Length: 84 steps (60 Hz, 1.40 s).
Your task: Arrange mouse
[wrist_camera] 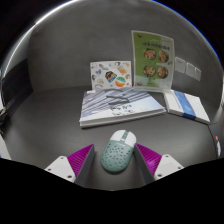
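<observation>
A pale green mouse (115,152) with a perforated shell and a white front lies on the dark grey table (45,125). It stands between my gripper's (114,160) two fingers, pointing away from me. The left pink pad (78,158) is a little apart from the mouse's side. The right pad (150,156) is close to or touching its other side. The gripper is open and the mouse rests on the table.
Just beyond the mouse lies a stack of printed booklets (120,105). A white booklet (190,105) lies to the right. A small card (110,75) and a green leaflet (152,50) stand upright behind, against a white wall.
</observation>
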Each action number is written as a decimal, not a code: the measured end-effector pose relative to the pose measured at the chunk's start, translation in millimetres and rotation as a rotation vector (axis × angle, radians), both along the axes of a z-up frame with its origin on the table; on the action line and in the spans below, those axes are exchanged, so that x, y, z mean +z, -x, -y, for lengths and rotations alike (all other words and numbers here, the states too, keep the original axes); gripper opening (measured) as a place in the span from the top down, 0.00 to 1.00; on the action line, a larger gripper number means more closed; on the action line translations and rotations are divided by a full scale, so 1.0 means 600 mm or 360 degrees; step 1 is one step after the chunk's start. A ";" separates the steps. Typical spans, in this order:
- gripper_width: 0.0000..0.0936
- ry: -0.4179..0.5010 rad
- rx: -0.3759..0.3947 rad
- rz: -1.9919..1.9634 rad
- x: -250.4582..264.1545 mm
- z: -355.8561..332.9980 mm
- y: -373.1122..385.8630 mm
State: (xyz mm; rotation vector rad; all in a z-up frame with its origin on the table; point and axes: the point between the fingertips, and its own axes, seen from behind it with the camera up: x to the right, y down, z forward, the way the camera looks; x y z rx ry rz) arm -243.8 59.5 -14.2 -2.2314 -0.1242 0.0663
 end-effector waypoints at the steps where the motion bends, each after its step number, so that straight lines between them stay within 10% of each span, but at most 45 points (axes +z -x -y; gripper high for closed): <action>1: 0.10 0.0001 -0.0002 0.0000 0.000 -0.004 0.002; 8: 0.15 0.0035 -0.0010 0.0008 -0.001 -0.018 0.007; 17: 0.47 -0.0006 -0.0025 -0.0034 0.000 -0.021 0.009; 33: 0.53 -0.0247 0.0200 -0.0016 0.127 0.000 0.017; 49: 0.54 -0.0754 -0.0108 0.0353 0.420 0.002 -0.517; 65: 0.54 -0.0318 -0.0287 0.0138 0.163 -0.001 -0.979; 84: 0.50 -0.0074 -0.0034 -0.0036 0.020 0.030 -1.015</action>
